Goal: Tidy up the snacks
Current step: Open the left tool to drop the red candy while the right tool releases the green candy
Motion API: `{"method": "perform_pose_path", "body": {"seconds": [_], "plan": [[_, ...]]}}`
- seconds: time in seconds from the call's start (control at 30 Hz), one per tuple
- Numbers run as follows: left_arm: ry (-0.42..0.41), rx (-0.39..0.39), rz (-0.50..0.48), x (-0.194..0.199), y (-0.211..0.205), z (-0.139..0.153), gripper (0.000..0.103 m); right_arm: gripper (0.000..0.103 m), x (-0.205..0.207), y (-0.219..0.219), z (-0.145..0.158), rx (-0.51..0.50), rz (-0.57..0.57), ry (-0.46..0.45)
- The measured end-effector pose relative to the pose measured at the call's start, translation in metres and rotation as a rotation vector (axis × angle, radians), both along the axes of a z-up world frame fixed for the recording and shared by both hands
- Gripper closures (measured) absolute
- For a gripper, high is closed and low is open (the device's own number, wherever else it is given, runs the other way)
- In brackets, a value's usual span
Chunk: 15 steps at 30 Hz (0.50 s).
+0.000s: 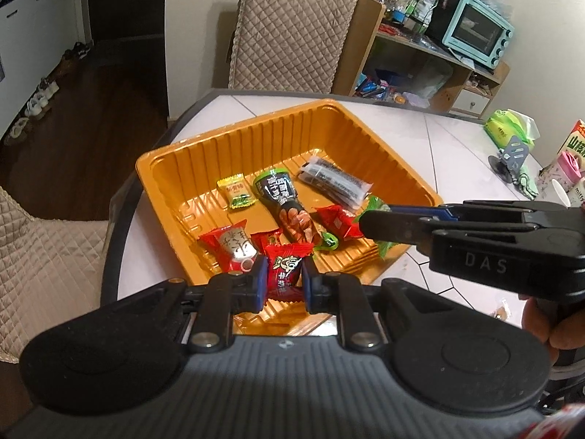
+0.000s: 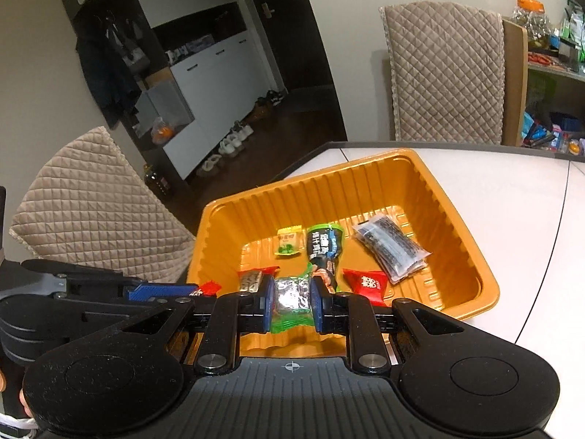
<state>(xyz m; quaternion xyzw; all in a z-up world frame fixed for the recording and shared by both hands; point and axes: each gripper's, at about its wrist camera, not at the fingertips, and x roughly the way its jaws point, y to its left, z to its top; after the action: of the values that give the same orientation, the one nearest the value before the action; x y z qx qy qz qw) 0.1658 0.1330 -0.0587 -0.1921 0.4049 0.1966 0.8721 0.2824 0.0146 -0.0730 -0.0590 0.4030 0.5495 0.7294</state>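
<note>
An orange plastic tray [image 1: 234,139] [image 2: 460,219] sits on the white table and holds several snacks: a small yellow candy [image 1: 236,192] [image 2: 289,242], a dark green cone packet [image 1: 283,197] [image 2: 324,248], a clear dark packet [image 1: 334,181] [image 2: 393,250] and red candies [image 1: 232,247] [image 2: 367,283]. My left gripper [image 1: 284,281] is shut on a red candy [image 1: 285,274] over the tray's near edge. My right gripper [image 2: 291,305] is shut on a green candy [image 2: 290,301] above the tray's near side; in the left wrist view it [image 1: 369,225] reaches in from the right.
Quilted chairs [image 1: 292,25] [image 2: 91,212] stand at the table's far and left sides. A tissue pack [image 1: 512,128], cartons and a cup [image 1: 566,168] sit at the table's right. A shelf with a mint oven [image 1: 475,29] stands behind.
</note>
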Motion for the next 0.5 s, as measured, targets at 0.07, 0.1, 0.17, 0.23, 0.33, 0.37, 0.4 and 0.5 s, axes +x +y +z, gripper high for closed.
{"method": "perform_pose_path", "body": {"seconds": [0.07, 0.1, 0.17, 0.23, 0.33, 0.37, 0.4, 0.5], "plan": [[0.005, -0.007, 0.002, 0.002, 0.002, -0.003, 0.085, 0.082, 0.002, 0.001, -0.002, -0.005, 0.0, 0.003], [0.007, -0.008, 0.003, 0.003, 0.003, -0.005, 0.085, 0.082, 0.003, 0.002, -0.004, -0.007, 0.0, 0.004], [0.011, -0.007, 0.007, 0.004, 0.005, -0.007, 0.085, 0.082, 0.004, 0.002, -0.005, -0.008, -0.001, 0.008], [0.012, -0.006, 0.009, 0.006, 0.006, -0.008, 0.085, 0.082, 0.005, 0.004, -0.007, -0.01, -0.001, 0.011], [0.017, -0.015, 0.006, 0.007, 0.008, -0.011, 0.078, 0.082, 0.007, 0.007, -0.009, -0.012, 0.0, 0.018], [0.017, -0.015, 0.008, 0.007, 0.009, -0.012, 0.075, 0.082, 0.007, 0.007, -0.01, -0.012, -0.001, 0.021], [0.018, -0.012, 0.008, 0.007, 0.009, -0.012, 0.07, 0.082, 0.007, 0.007, -0.011, -0.012, -0.002, 0.023], [0.023, -0.006, 0.008, 0.006, 0.01, -0.013, 0.069, 0.082, 0.008, 0.008, -0.012, -0.014, -0.005, 0.026]]}}
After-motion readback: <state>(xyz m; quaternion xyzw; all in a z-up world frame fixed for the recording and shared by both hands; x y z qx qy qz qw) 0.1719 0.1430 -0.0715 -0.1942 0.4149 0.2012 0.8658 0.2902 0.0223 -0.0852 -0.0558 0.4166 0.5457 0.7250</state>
